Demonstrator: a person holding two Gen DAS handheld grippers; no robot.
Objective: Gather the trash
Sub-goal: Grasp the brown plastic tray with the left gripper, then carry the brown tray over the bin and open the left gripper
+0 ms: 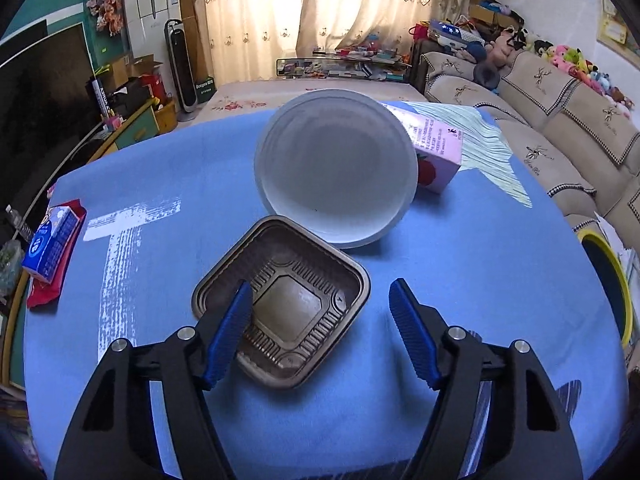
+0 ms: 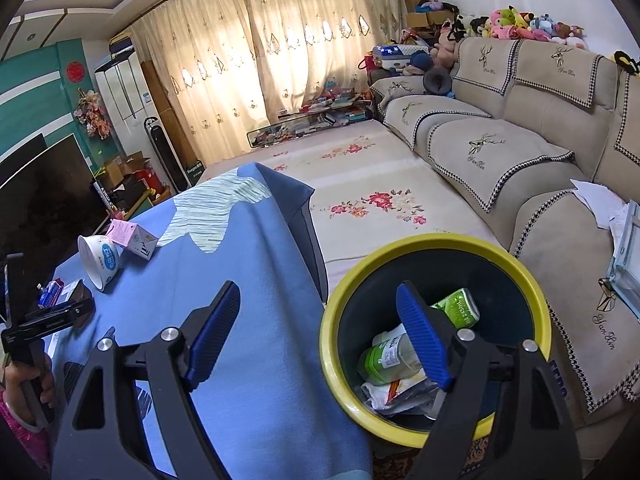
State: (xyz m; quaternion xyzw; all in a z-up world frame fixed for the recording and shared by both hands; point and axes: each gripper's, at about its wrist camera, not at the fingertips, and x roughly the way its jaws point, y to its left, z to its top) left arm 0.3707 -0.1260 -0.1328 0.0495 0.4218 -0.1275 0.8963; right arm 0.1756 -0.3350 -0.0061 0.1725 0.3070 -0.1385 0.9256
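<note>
While jaws straddle the tray (image 1: 280, 304) rim, tablecloth (image 1: 460, 280) beside lies bare.

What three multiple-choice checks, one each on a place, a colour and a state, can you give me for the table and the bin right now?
1. Where does the brown square tray lie?
A. inside the bin
B. on the blue tablecloth, in front of the white bowl
C. on the sofa

2. What colour is the rim of the trash bin?
A. red
B. white
C. yellow

3. How does the white bowl stand?
A. tipped on its side, its opening facing the left gripper
B. upright and full
C. upside down, flat on the cloth

Answers:
1 B, the left wrist view shows the tray on the cloth, nearer than the bowl.
2 C, the right wrist view shows a yellow rim around a dark inside.
3 A, the bowl's empty inside faces the left camera.
</note>
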